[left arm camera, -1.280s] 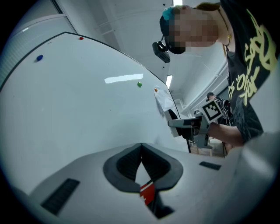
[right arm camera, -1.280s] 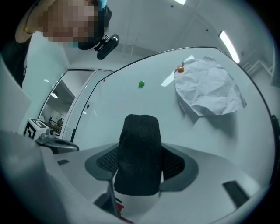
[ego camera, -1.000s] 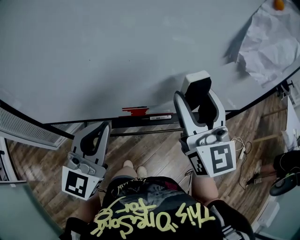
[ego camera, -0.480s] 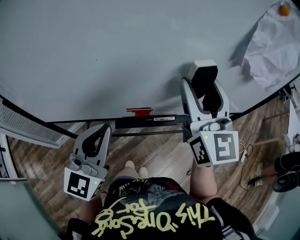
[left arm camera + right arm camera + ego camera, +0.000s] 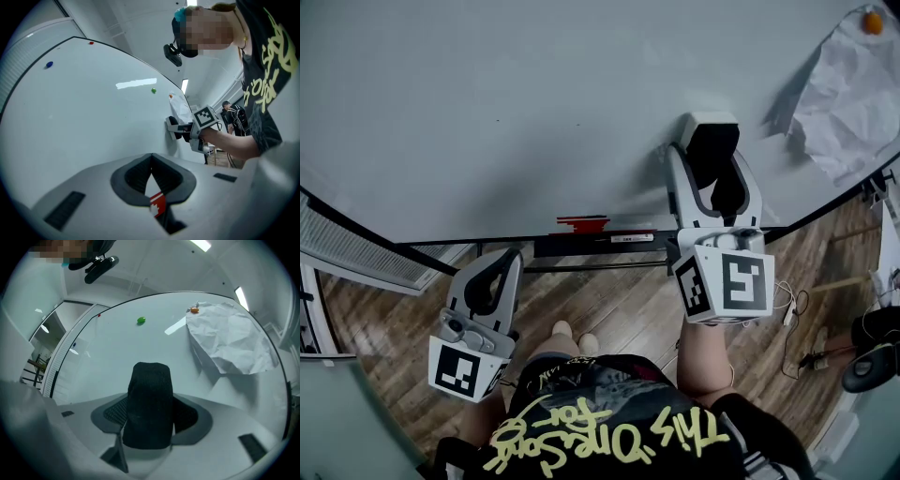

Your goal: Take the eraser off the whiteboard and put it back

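Pointing end-on at whiteboard (image 5: 487, 94): eraser (image 5: 149, 404).

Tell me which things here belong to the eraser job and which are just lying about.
In the job: eraser, gripped in the right claw; whiteboard.
Lying about: crumpled paper, orange magnet and green magnet on the board; red item on the tray; left claw, shut and idle.

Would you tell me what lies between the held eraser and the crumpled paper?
Nothing: between the eraser and the crumpled paper the whiteboard is bare, per the right gripper view.
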Demonstrator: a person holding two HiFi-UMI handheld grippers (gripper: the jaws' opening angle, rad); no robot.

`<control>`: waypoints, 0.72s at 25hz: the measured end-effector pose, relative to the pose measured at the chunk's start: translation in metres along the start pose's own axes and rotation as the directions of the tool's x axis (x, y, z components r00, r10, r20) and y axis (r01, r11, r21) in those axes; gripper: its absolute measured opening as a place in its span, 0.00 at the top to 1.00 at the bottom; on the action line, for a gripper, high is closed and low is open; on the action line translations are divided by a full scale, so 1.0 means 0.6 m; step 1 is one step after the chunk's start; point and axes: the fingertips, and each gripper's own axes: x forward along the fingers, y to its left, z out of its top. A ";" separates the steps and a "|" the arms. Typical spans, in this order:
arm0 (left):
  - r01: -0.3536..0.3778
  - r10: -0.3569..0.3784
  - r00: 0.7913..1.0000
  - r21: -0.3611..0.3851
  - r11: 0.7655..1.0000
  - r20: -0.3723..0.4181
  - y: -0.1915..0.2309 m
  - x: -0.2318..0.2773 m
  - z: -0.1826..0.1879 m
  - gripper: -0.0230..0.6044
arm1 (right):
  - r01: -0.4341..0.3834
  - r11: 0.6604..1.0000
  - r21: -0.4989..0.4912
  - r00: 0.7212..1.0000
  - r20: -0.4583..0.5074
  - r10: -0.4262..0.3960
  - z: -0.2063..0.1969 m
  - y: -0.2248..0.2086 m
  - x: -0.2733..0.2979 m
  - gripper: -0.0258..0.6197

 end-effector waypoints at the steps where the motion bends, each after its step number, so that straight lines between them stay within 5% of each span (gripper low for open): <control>1: -0.001 0.001 1.000 -0.001 1.000 0.003 0.001 0.000 0.001 0.95 | 0.005 1.000 -0.003 1.000 0.000 -0.005 0.001 0.000 0.001 0.56; 18: -0.003 0.003 1.000 0.017 1.000 0.001 0.007 -0.003 0.006 0.95 | 0.078 0.996 -0.037 0.996 0.040 -0.077 -0.002 0.002 0.005 0.56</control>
